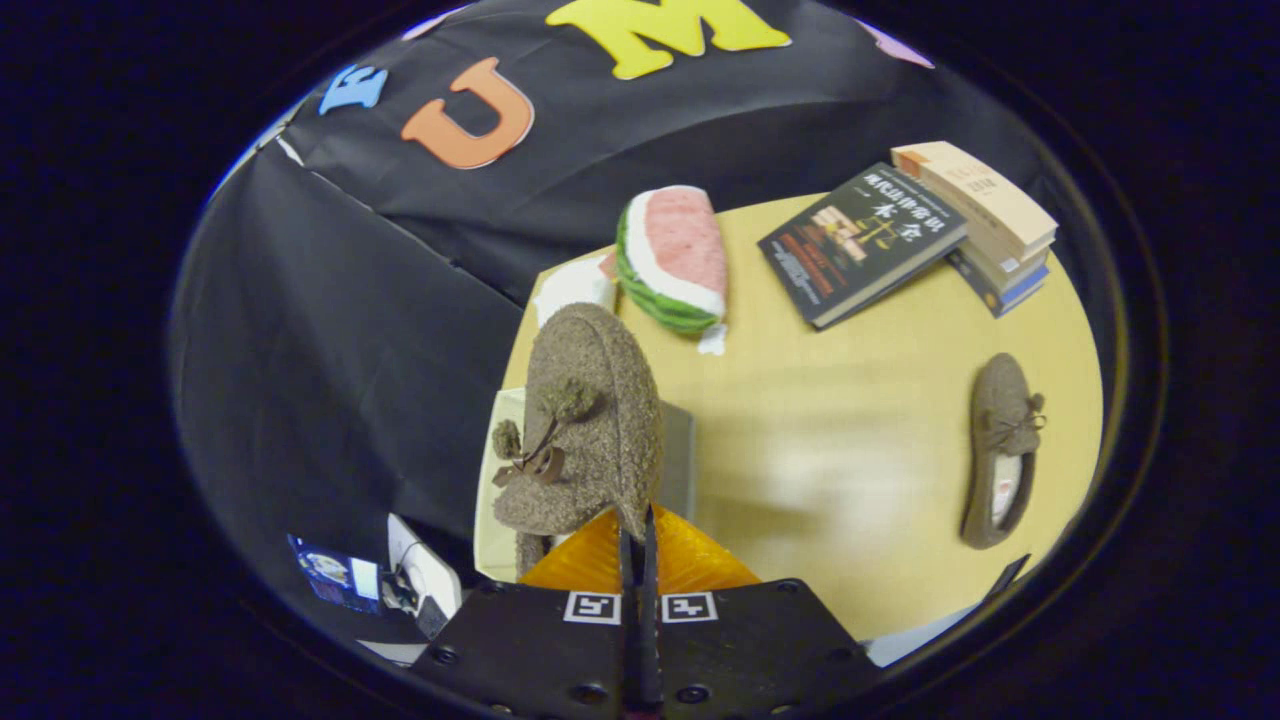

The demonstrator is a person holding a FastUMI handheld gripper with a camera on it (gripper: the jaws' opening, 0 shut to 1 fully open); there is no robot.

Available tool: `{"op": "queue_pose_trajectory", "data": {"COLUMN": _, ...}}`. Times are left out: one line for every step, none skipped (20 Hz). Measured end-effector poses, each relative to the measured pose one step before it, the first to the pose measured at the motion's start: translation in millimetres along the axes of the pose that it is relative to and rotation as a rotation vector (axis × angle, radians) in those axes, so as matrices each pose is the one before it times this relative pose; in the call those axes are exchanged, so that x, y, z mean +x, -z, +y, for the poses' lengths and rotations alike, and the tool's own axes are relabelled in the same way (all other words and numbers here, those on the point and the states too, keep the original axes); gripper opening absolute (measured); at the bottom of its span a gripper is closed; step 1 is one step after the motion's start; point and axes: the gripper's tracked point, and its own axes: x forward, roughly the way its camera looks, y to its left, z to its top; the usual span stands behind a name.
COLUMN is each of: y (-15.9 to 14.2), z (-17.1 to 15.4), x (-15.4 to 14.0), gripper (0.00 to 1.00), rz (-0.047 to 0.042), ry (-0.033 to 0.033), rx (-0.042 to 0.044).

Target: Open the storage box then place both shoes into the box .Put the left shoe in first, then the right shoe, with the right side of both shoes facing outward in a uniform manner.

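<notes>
Our gripper [637, 530] pinches the lifted shoe [585, 420] by a thin edge, fingers nearly together. We judge it could twist or slip above the box [680, 450], landing wrong-side out.

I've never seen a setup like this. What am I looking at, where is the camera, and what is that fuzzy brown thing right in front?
The camera rides on a hand-held two-finger gripper, looking forward along its fingers. Those fingers are pressed together on the edge of a fuzzy brown shoe, which hangs lifted in front of them. Behind it is a pale storage box. Beyond, on the yellow table, lie the second shoe, a watermelon-shaped plush, a dark book and a stack of books.
</notes>
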Motion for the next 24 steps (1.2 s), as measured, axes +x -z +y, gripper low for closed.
{"op": "queue_pose_trajectory", "data": {"y": 5.96, "z": 15.01, "x": 12.07, "gripper": 0.00, "rz": 0.01918, "ry": -0.01004, "rx": 0.01110}}
{"op": "queue_pose_trajectory", "data": {"y": 6.60, "z": 12.72, "x": 11.91, "gripper": 0.00, "rz": 0.01992, "ry": -0.00723, "rx": 0.00788}}
{"op": "queue_pose_trajectory", "data": {"y": 6.77, "z": 11.77, "x": 14.33, "gripper": 0.00, "rz": 0.01698, "ry": -0.00204, "rx": 0.00847}}
{"op": "queue_pose_trajectory", "data": {"y": 4.70, "z": 8.48, "x": 15.04, "gripper": 0.00, "rz": 0.01175, "ry": 0.00050, "rx": 0.00745}}
{"op": "queue_pose_trajectory", "data": {"y": 4.66, "z": 5.73, "x": 14.51, "gripper": 0.00, "rz": 0.00977, "ry": 0.01143, "rx": 0.00547}}
{"op": "queue_pose_trajectory", "data": {"y": 4.18, "z": 5.37, "x": 14.79, "gripper": 0.00, "rz": 0.00743, "ry": 0.01648, "rx": 0.00201}}
{"op": "queue_pose_trajectory", "data": {"y": 0.05, "z": 3.35, "x": 16.31, "gripper": 0.00, "rz": 0.00670, "ry": 0.02831, "rx": 0.00214}}
{"op": "queue_pose_trajectory", "data": {"y": 3.78, "z": 3.22, "x": 12.79, "gripper": 0.00, "rz": 0.00674, "ry": 0.02931, "rx": 0.00714}}
{"op": "queue_pose_trajectory", "data": {"y": 3.23, "z": 1.52, "x": 11.83, "gripper": 0.00, "rz": 0.00812, "ry": 0.02737, "rx": 0.01128}}
{"op": "queue_pose_trajectory", "data": {"y": 1.40, "z": 4.24, "x": 11.45, "gripper": 0.00, "rz": 0.00669, "ry": 0.02067, "rx": 0.00911}}
{"op": "queue_pose_trajectory", "data": {"y": 3.90, "z": -0.02, "x": 7.10, "gripper": 0.00, "rz": 0.00296, "ry": 0.01805, "rx": 0.01017}}
{"op": "queue_pose_trajectory", "data": {"y": 0.55, "z": 0.69, "x": 9.44, "gripper": 0.00, "rz": 0.00318, "ry": 0.02504, "rx": 0.01300}}
{"op": "queue_pose_trajectory", "data": {"y": -0.78, "z": -1.27, "x": 9.22, "gripper": 0.00, "rz": -0.00127, "ry": 0.03500, "rx": 0.01485}}
{"op": "queue_pose_trajectory", "data": {"y": 0.17, "z": -0.38, "x": 9.32, "gripper": 0.00, "rz": -0.00254, "ry": 0.03720, "rx": 0.00614}}
{"op": "queue_pose_trajectory", "data": {"y": 0.88, "z": -2.41, "x": 8.67, "gripper": 0.00, "rz": 0.00103, "ry": 0.04029, "rx": 0.00037}}
{"op": "queue_pose_trajectory", "data": {"y": 1.70, "z": 0.20, "x": 7.82, "gripper": 0.00, "rz": 0.00285, "ry": 0.02784, "rx": 0.00090}}
{"op": "queue_pose_trajectory", "data": {"y": 1.06, "z": -1.19, "x": 8.45, "gripper": 0.01, "rz": 0.00795, "ry": 0.02914, "rx": -0.00108}}
{"op": "queue_pose_trajectory", "data": {"y": 2.36, "z": -0.35, "x": 10.02, "gripper": 0.01, "rz": 0.01273, "ry": 0.02072, "rx": 0.00020}}
{"op": "queue_pose_trajectory", "data": {"y": 1.08, "z": -0.22, "x": 6.06, "gripper": 0.01, "rz": 0.01015, "ry": 0.01192, "rx": 0.00054}}
{"op": "queue_pose_trajectory", "data": {"y": 0.86, "z": -0.06, "x": 6.22, "gripper": 0.02, "rz": 0.00914, "ry": 0.01572, "rx": 0.00029}}
{"op": "queue_pose_trajectory", "data": {"y": 0.49, "z": -1.64, "x": 5.73, "gripper": 0.03, "rz": 0.00819, "ry": 0.01308, "rx": -0.00042}}
{"op": "queue_pose_trajectory", "data": {"y": -0.99, "z": 2.58, "x": 5.51, "gripper": 0.03, "rz": -0.00028, "ry": -0.00729, "rx": -0.00060}}
{"op": "queue_pose_trajectory", "data": {"y": -0.30, "z": -1.73, "x": 3.15, "gripper": 0.10, "rz": 0.00542, "ry": 0.01540, "rx": -0.01229}}
{"op": "queue_pose_trajectory", "data": {"y": -0.33, "z": -2.32, "x": 1.69, "gripper": 0.10, "rz": -0.00457, "ry": 0.01204, "rx": -0.01018}}
